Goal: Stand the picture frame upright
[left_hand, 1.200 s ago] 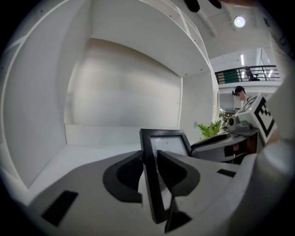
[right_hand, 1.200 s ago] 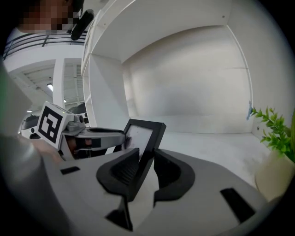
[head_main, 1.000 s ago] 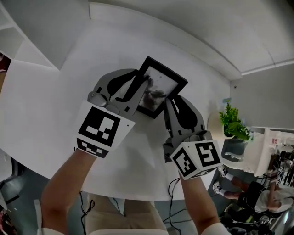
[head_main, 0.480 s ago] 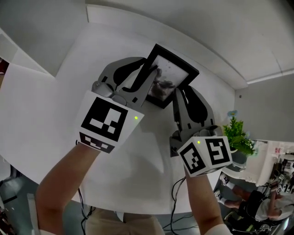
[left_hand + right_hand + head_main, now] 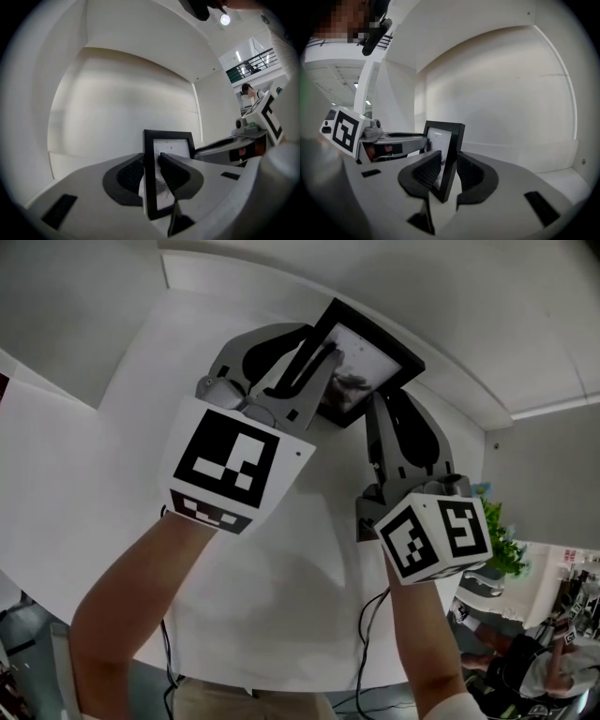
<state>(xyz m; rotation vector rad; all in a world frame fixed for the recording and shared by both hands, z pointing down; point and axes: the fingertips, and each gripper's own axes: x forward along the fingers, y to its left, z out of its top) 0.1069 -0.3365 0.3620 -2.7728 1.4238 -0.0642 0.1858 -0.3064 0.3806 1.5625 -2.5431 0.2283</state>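
Black picture frame (image 5: 380, 351) in firm grip of left claw (image 5: 152, 163), right claw (image 5: 449, 161)

Picture frame (image 5: 373, 354) up near the far wall (image 5: 487, 296), left gripper (image 5: 314, 360) and right gripper (image 5: 389, 404) clamped on its two sides, so little room behind it. Wide bare table (image 5: 112, 427) to the left and on the near side, easy passage there. Off the right near edge, a potted plant (image 5: 506, 549) crowds that approach.
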